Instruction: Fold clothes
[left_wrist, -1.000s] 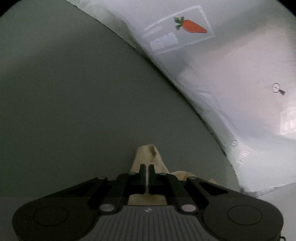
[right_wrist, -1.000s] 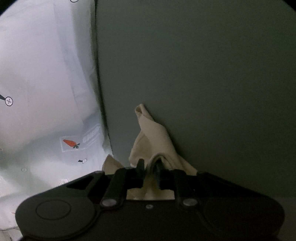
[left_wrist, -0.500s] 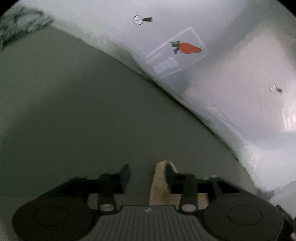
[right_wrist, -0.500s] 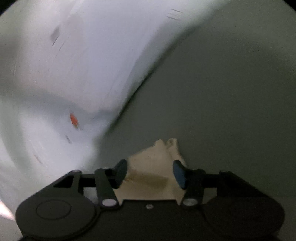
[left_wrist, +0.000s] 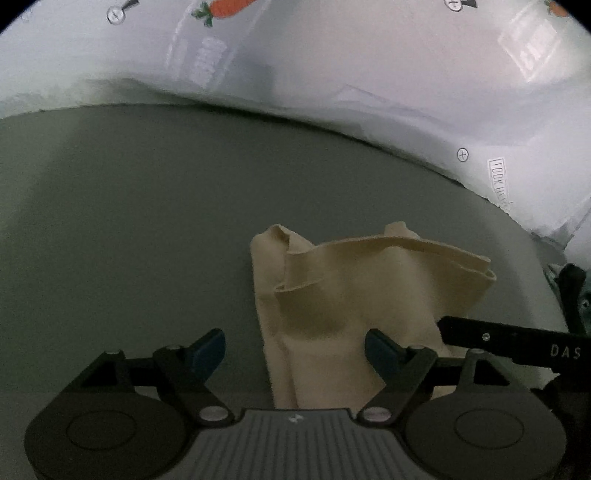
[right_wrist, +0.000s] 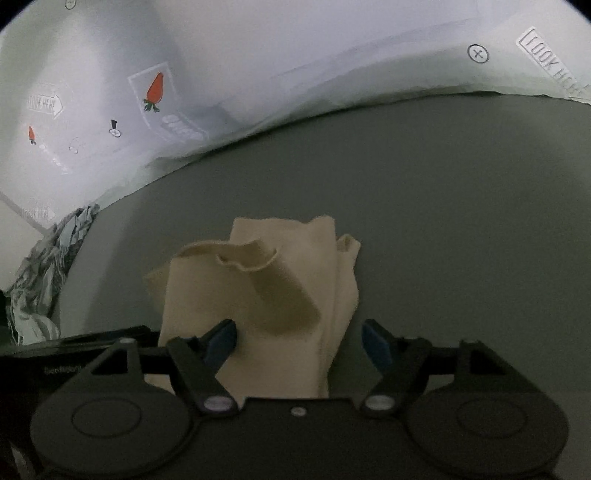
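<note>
Garment: cream folded cloth rests on grey-green mat; far edges curl upward.
Left gripper: jaws just opened wide, gripping nothing.
Right gripper: jaws just opened, cloth loose between them.
Clearance: open mat left and far.

From my feed it reads as a home laundry spot, plain grey-green tabletop, pale printed sheet with carrots and "LOOK HERE" labels behind it, cream cloth lying folded, crumpled patterned garment at table's edge

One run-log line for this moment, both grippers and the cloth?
left gripper: open, just opened | right gripper: open, just opened | beige cloth: released, crumpled on grey table
</note>
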